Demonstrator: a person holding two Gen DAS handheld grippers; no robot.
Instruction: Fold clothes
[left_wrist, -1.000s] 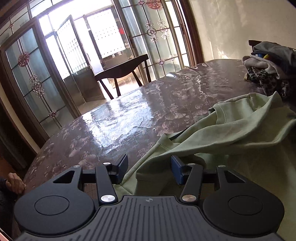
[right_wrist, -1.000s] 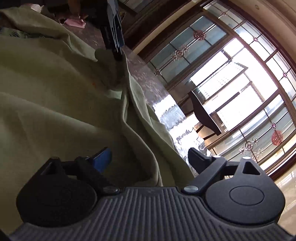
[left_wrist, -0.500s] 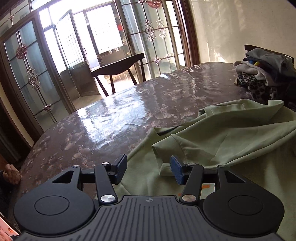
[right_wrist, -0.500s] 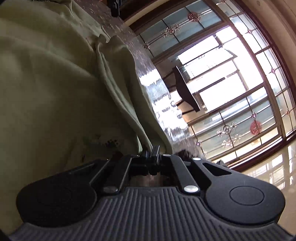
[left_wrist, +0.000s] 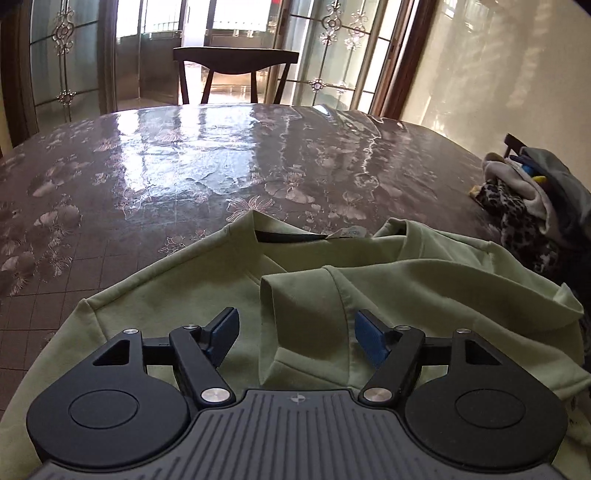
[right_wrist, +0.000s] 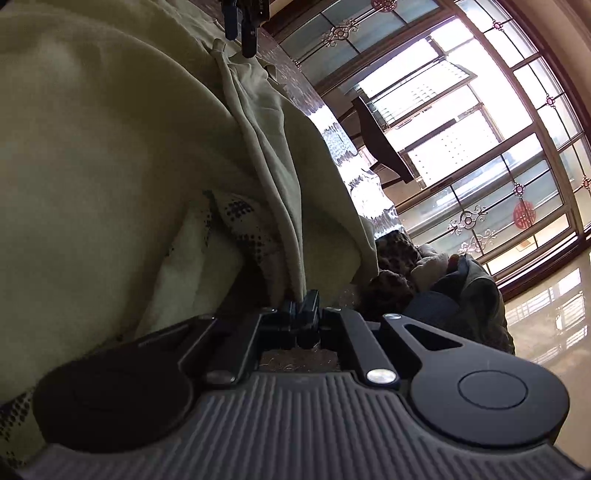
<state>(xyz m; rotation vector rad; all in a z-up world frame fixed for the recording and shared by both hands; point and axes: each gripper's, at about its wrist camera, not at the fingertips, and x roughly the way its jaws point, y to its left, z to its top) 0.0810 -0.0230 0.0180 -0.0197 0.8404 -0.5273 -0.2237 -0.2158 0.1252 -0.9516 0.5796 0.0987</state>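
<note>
Sunlit glass doors glare behind the glossy table (left_wrist: 177, 173), where our green sweatshirt (left_wrist: 424, 280) lies spread. Our left gripper (left_wrist: 295, 332), earlier at its edge, now straddles the sleeve cuff (left_wrist: 303, 295), jaws opening, pads clear. Our right gripper (right_wrist: 304, 308), open a second ago, is clamped on the hem (right_wrist: 291, 258) — a fold looks ready.
</note>
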